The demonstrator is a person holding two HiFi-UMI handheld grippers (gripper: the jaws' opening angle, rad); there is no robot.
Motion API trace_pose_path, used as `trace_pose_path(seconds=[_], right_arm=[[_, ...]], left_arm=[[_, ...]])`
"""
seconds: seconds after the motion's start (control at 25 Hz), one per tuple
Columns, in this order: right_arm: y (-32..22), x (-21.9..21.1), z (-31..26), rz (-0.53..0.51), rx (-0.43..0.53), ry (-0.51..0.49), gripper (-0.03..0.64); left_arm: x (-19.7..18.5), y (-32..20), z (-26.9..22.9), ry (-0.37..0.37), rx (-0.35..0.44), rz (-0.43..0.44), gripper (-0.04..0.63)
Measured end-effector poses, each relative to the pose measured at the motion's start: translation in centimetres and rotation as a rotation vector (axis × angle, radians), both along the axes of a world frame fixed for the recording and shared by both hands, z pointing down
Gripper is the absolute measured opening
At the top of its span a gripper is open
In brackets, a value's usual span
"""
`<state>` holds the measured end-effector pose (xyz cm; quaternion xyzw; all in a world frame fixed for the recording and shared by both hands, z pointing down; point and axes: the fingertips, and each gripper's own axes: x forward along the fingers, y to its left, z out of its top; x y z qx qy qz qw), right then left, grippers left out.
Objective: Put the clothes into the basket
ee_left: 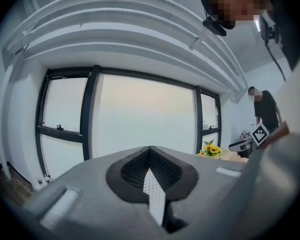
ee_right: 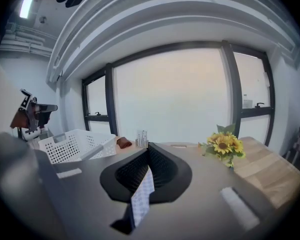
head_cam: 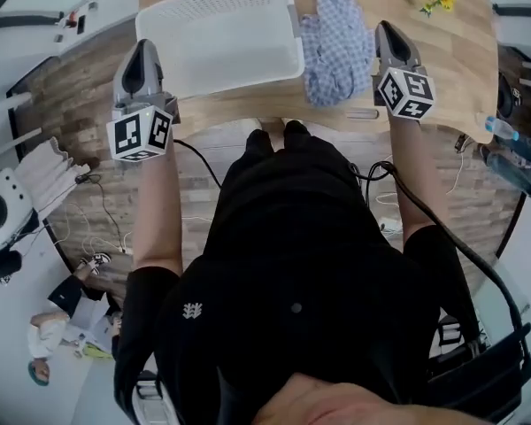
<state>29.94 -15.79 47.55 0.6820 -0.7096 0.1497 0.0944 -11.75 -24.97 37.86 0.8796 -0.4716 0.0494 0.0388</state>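
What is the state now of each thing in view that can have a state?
basket: upright on the table, empty.
checked cloth: crumpled on the table beside the basket, not in it.
left gripper: shut, holding nothing.
right gripper: shut, holding nothing.

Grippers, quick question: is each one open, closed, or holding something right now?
Left gripper: closed, holding nothing.
Right gripper: closed, holding nothing.
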Motion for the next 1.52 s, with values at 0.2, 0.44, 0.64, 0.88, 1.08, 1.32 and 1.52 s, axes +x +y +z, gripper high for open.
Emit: trace_pose_path(seconds=[0.2, 0.44, 0.64, 0.88, 1.08, 1.32, 1.52], right_arm=[[1.9, -0.9, 2.7, 0.025, -0.038, -0.012, 0.000], [2.8, -1.0, 5.5, 0.052, -0.077, -0.023, 0.000], [3.8, -1.6, 7.3, 0.047, -0.095, -0.043, 0.000], [5.1, -2.5, 10.8, 0.035, -0.154, -0.047, 0.002], [5.5, -2.6, 11.8, 0.054, -0.161, -0.039, 0.010], [5.6, -2.8, 13.9, 0.058, -0.224, -0.037, 0.127], [5.4, -3.1, 17.0, 0.034, -0.331, -0.054, 0.430]], left_arm=[[1.7, -0.6, 1.4, 0.002, -0.019, 0.058, 0.000], [3.6, -0.9, 1.7, 0.013, -0.021, 0.095, 0.000], [5.2, -1.4, 2.3, 0.013, -0.018, 0.123, 0.000], [8.2, -1.5, 3.6, 0.009, -0.024, 0.166, 0.000], [8.8, -1.3, 4.8, 0.006, -0.048, 0.181, 0.000], [9.3, -1.3, 5.2, 0.009, -0.056, 0.181, 0.000], [9.6, -1.8, 5.1, -0.003, -0.054, 0.195, 0.000]])
